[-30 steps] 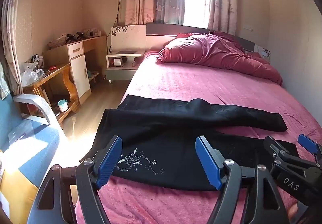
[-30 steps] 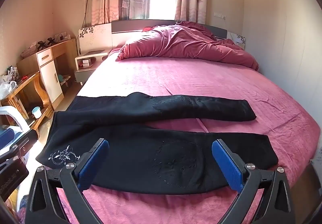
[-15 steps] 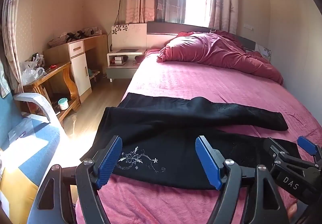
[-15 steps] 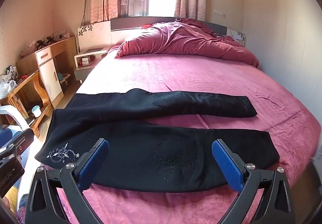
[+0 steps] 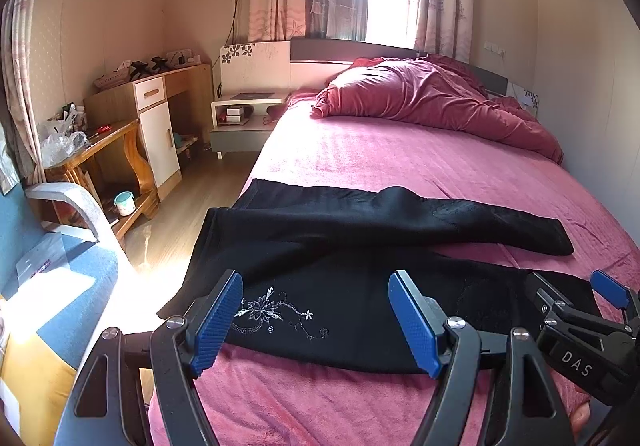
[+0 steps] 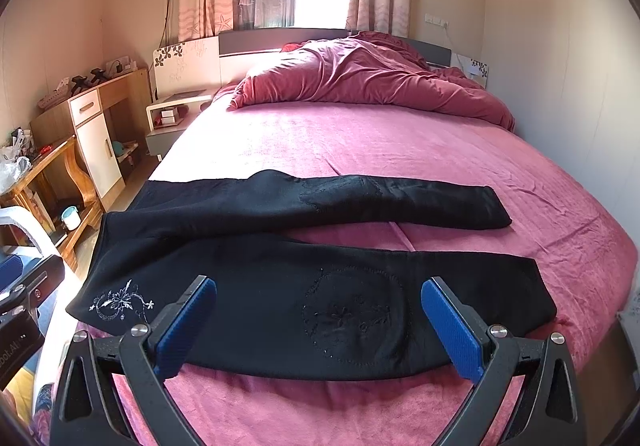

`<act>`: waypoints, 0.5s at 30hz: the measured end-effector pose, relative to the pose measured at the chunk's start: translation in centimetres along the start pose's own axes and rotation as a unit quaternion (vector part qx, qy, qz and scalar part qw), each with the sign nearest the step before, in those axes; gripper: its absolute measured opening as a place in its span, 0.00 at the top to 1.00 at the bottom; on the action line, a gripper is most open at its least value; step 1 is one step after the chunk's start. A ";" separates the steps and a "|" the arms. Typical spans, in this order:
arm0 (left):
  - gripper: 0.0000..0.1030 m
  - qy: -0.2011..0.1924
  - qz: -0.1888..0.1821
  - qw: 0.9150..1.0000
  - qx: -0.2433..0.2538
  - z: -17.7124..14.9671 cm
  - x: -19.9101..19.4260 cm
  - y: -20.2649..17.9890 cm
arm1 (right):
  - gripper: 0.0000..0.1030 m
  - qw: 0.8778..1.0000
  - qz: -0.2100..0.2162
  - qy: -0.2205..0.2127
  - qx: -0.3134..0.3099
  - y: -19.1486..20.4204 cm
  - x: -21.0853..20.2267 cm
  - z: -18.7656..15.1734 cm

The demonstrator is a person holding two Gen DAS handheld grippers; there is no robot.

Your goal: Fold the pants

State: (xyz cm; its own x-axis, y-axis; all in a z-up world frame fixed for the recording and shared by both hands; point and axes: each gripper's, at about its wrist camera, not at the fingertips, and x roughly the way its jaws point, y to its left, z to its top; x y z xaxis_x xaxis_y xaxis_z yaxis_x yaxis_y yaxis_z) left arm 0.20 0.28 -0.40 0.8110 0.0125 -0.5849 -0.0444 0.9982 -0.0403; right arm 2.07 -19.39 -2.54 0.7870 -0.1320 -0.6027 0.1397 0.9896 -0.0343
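Black pants (image 5: 344, 258) (image 6: 304, 274) lie spread flat across the near end of a pink-sheeted bed (image 5: 400, 157) (image 6: 360, 141). The waist hangs over the bed's left edge and both legs run to the right, slightly apart. White flower embroidery marks the near hip. My left gripper (image 5: 316, 320) hovers open above the hip area, holding nothing. My right gripper (image 6: 318, 326) stands open above the near leg's knee patch, also holding nothing. The right gripper (image 5: 576, 306) shows at the lower right of the left wrist view.
A crumpled red duvet (image 5: 432, 101) (image 6: 368, 81) lies at the head of the bed. Left of the bed are a white nightstand (image 5: 244, 113), a wooden desk with a cabinet (image 5: 152, 117), a low wooden table (image 5: 96, 161) and a blue chair (image 5: 52, 286). A wall bounds the right side.
Both grippers have drifted slightly back and up from the bed, so the pants sit a little higher in both views. The pants have not moved.
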 end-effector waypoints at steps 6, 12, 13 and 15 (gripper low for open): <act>0.25 0.001 0.001 1.000 -0.003 -0.1 0.0 0.3 | 0.00 1.000 -0.001 0.000 -0.001 -0.1 0.1 -0.1; 0.25 0.001 0.003 1.000 -0.004 -0.2 0.0 0.3 | 0.00 1.000 -0.001 0.000 -0.001 0.0 0.1 0.0; 0.25 0.000 0.003 1.000 -0.004 -0.2 0.0 0.3 | 0.00 1.000 -0.001 0.000 -0.001 0.0 0.1 0.0; 0.25 0.000 0.003 1.000 -0.004 -0.2 0.0 0.3 | 0.00 1.000 -0.001 0.001 -0.001 0.0 0.1 0.0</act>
State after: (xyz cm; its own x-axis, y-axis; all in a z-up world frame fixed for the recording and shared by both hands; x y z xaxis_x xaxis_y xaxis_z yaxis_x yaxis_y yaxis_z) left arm 0.06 0.58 -0.53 0.8111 0.0185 -0.5846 -0.0537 0.9976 -0.0430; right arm 2.10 -19.44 -2.61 0.7858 -0.1335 -0.6039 0.1403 0.9895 -0.0362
